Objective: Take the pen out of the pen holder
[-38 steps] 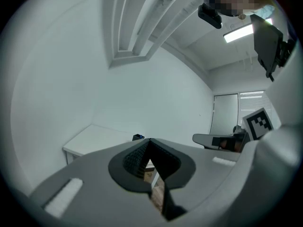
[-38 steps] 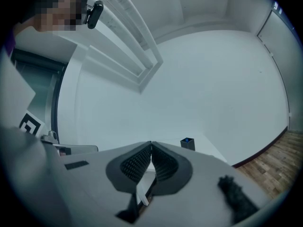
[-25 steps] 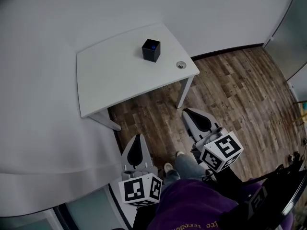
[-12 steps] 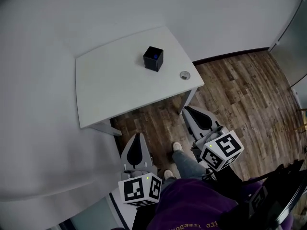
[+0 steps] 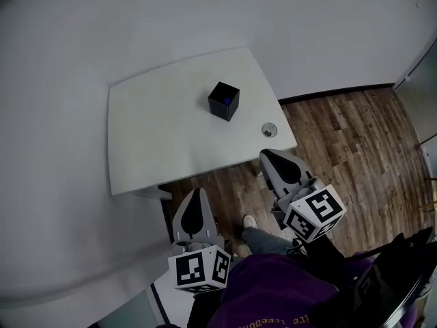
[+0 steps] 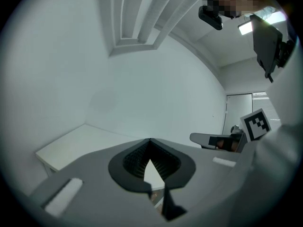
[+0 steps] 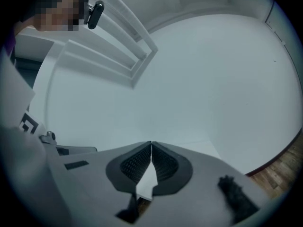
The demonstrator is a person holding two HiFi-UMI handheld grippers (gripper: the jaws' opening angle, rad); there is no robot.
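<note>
Wooden floor (image 5: 341, 135) is seen beneath a white table (image 5: 157, 135); the black pen holder (image 5: 223, 101) is set on it, the pen (image 5: 219, 102) glimpsed as a blue spot inside; the left gripper (image 5: 198, 191) and right gripper (image 5: 268, 153) are held short of it, jaws pressed together, nothing gripped or touched.

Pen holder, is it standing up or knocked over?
Standing up. The pen holder sits flat on the white table, open top facing up.

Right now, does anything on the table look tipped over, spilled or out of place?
Nothing stands out. The black pen holder stands upright on the white table; nothing is spilled.
</note>
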